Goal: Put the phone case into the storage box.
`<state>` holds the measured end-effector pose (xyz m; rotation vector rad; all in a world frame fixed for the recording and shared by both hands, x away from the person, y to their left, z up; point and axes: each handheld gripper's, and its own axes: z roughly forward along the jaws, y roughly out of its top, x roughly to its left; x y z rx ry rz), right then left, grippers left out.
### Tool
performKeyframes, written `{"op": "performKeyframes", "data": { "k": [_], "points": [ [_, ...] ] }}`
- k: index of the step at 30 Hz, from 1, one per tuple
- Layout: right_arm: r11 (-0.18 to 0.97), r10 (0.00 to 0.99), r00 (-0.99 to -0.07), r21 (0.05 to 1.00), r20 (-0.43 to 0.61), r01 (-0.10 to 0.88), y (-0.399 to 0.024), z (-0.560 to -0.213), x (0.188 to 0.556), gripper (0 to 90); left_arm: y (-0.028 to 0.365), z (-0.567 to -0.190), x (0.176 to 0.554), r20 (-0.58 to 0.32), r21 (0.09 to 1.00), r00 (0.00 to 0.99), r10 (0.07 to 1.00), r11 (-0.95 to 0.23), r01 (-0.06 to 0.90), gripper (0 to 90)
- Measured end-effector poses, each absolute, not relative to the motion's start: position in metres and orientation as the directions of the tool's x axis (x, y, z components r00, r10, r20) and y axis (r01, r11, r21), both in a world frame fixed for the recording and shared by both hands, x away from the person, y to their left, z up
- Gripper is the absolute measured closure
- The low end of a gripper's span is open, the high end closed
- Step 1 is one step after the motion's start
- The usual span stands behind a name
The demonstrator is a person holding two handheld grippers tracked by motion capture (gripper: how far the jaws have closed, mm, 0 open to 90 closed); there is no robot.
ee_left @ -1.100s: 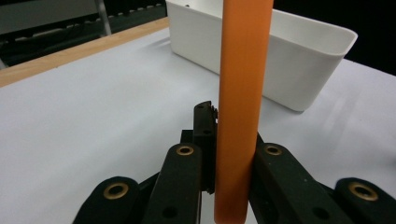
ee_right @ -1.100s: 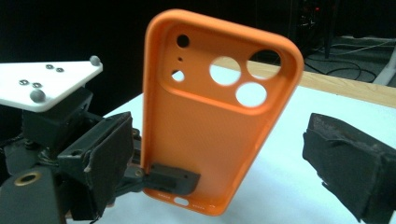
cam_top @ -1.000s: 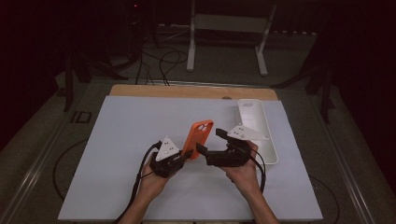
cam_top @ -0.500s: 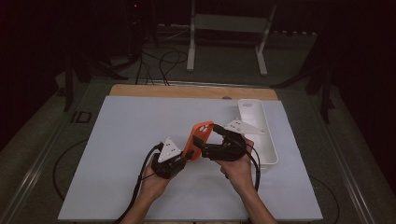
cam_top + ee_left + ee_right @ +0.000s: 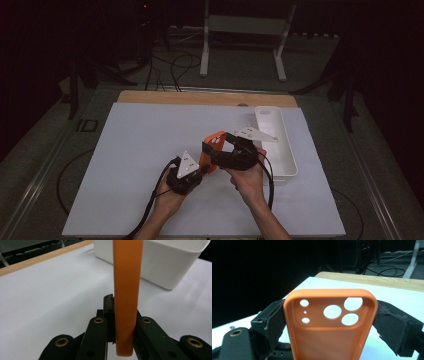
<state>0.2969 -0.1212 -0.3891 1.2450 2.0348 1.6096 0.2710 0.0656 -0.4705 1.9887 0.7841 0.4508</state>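
High view has your right gripper (image 5: pixel 212 150) now at the top end of the orange phone case (image 5: pixel 214 146), where a second ago it sat apart at the case's 3 o'clock. Its jaws have just been closing and, in the right gripper view, flank the case (image 5: pixel 329 340) on both long edges, apparently touching, though pressure is hard to judge. Your left gripper (image 5: pixel 200 172) clamps the case's lower end edge-on (image 5: pixel 126 302), above the white mat (image 5: pixel 135 150), with the white tray (image 5: pixel 277 145) at 3 o'clock.
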Motion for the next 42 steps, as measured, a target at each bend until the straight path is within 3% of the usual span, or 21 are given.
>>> {"op": "performKeyframes", "data": {
  "k": [36,38,42],
  "points": [
    [0.041,0.773,-0.578,0.889,0.261,0.456,-0.1149,-0.3895,0.2968,16.4,0.0625,-0.474,0.2714,-0.011,0.858,0.745,0.667,-0.377,0.35,82.8],
    [0.049,0.772,-0.581,0.887,0.259,0.46,-0.1141,-0.3901,0.2968,16.5,0.0625,-0.4734,0.2713,-0.014,0.861,0.744,0.668,-0.371,0.349,79.8],
    [0.059,0.772,-0.585,0.887,0.25,0.457,-0.1121,-0.391,0.2963,16.5,0.0651,-0.4725,0.2735,-0.044,0.862,0.741,0.67,-0.349,0.367,62.7]
  ]
}}
